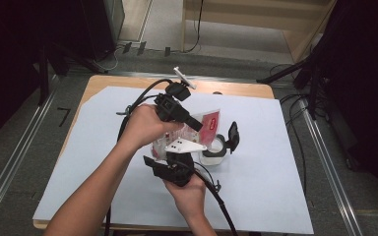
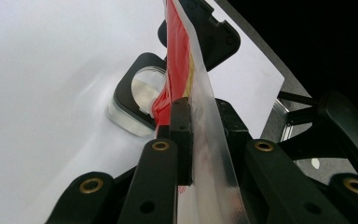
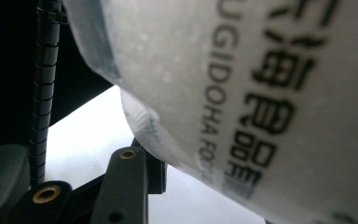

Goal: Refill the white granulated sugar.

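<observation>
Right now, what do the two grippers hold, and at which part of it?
Both hold one plastic food bag above the open container. The left gripper pinches its thin edge; the right gripper grips its pale printed part.

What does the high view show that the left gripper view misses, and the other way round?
The high view alone takes in both hands, the right gripper and the wooden table edge. The left gripper view alone shows, close up, the left gripper pinching the bag's clear edge between its jaws. Both show the red and clear plastic food bag, the open clear box with black lid and the white sheet.
</observation>
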